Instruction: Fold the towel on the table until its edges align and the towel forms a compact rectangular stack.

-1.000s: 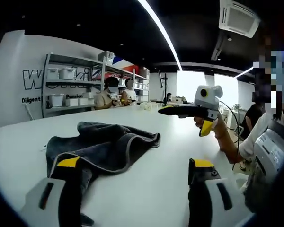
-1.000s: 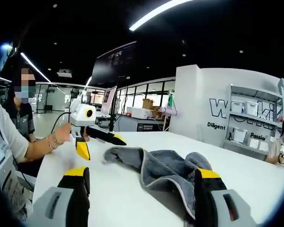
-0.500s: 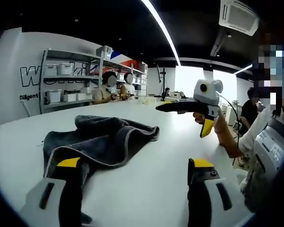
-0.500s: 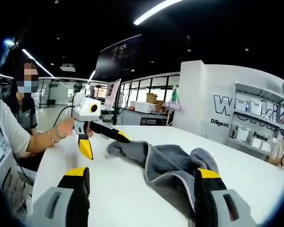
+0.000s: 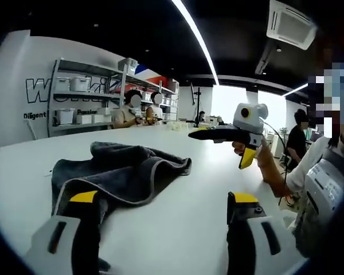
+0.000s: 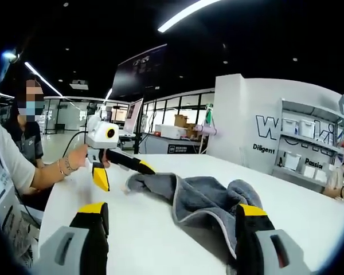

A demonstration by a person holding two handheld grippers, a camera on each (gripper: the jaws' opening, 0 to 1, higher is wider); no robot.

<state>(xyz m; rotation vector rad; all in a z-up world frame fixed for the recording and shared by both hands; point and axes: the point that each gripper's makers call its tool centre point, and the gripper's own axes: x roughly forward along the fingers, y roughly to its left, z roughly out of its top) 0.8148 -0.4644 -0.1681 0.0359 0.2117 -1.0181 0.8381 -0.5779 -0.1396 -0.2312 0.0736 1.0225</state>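
Observation:
A dark grey towel point(image 5: 123, 172) with a paler hem lies crumpled on the white table point(image 5: 189, 229). My left gripper point(image 5: 163, 197) is open, its jaws low over the table with the towel's near corner by the left jaw. My right gripper point(image 5: 218, 149) hangs in a hand above the table to the towel's right, jaws apart. In the right gripper view the towel point(image 6: 200, 197) spreads ahead of my open right gripper point(image 6: 172, 209), reaching its right jaw. There my left gripper point(image 6: 125, 176) hovers open just beyond the towel's far corner.
Shelves with white boxes point(image 5: 74, 109) line the back wall, and seated people point(image 5: 132, 112) are at the table's far side. The person holding the grippers point(image 6: 23, 154) stands at the table's edge. A dark screen point(image 6: 140, 80) hangs behind.
Both views sway slightly with the hands. The towel lies as before and both grippers stay open above the table.

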